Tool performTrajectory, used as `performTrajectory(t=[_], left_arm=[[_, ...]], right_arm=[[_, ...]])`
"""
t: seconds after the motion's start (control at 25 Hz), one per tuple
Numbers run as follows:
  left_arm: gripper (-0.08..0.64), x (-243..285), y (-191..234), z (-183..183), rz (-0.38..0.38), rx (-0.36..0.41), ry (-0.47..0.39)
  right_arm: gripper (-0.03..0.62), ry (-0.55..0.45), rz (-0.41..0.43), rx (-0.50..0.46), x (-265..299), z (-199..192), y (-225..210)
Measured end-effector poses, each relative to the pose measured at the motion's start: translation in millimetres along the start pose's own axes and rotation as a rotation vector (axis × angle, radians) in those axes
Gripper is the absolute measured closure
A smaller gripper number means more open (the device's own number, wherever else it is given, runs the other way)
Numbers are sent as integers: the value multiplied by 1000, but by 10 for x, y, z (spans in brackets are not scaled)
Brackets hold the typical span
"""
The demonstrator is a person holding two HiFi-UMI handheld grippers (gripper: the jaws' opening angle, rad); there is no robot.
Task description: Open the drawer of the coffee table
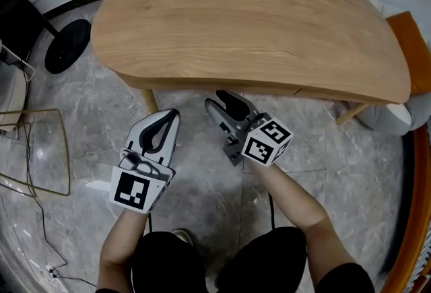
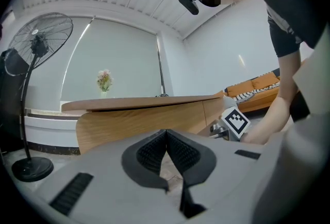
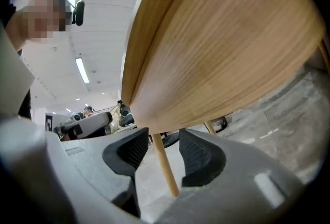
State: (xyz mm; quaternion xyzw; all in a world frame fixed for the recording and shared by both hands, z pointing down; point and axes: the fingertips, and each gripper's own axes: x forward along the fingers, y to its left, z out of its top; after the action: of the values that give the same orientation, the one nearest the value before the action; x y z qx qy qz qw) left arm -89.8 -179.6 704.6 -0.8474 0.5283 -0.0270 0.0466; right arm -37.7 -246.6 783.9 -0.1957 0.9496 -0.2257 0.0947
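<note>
The oval wooden coffee table (image 1: 249,22) fills the upper half of the head view, and its front panel (image 2: 144,120) shows as a curved wood face with an upright seam in the left gripper view. My right gripper (image 1: 221,100) is rolled on its side just below the table's front edge. It is open, with only a thin table leg (image 3: 164,166) seen far off between its pads (image 3: 201,153). The table's underside (image 3: 221,42) looms over it. My left gripper (image 1: 172,113) hangs back over the floor to the left, shut and empty, pads (image 2: 154,151) touching.
A fan's black base (image 1: 67,46) stands at the left of the table, and a wire frame (image 1: 40,150) lies on the marble floor at the far left. An orange seat (image 1: 414,49) and a white round object (image 1: 390,116) are at the right. A table leg (image 1: 152,100) stands near my left gripper.
</note>
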Motion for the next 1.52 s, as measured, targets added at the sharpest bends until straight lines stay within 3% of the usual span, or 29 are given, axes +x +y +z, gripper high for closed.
performTrajectory(t=[0.12, 0.36, 0.72, 1.52], left_arm=[[552, -35, 15, -5, 11, -15, -3], [552, -38, 10, -72, 13, -14, 6], [552, -51, 5, -120, 10, -23, 20], [552, -216, -43, -9, 14, -3, 17]], right_arm=[[420, -41, 45, 43, -4, 53, -10], [395, -110, 59, 105, -10, 155, -103], [378, -196, 119, 295, 75, 327, -199], [400, -202, 130, 330, -19, 281, -151]])
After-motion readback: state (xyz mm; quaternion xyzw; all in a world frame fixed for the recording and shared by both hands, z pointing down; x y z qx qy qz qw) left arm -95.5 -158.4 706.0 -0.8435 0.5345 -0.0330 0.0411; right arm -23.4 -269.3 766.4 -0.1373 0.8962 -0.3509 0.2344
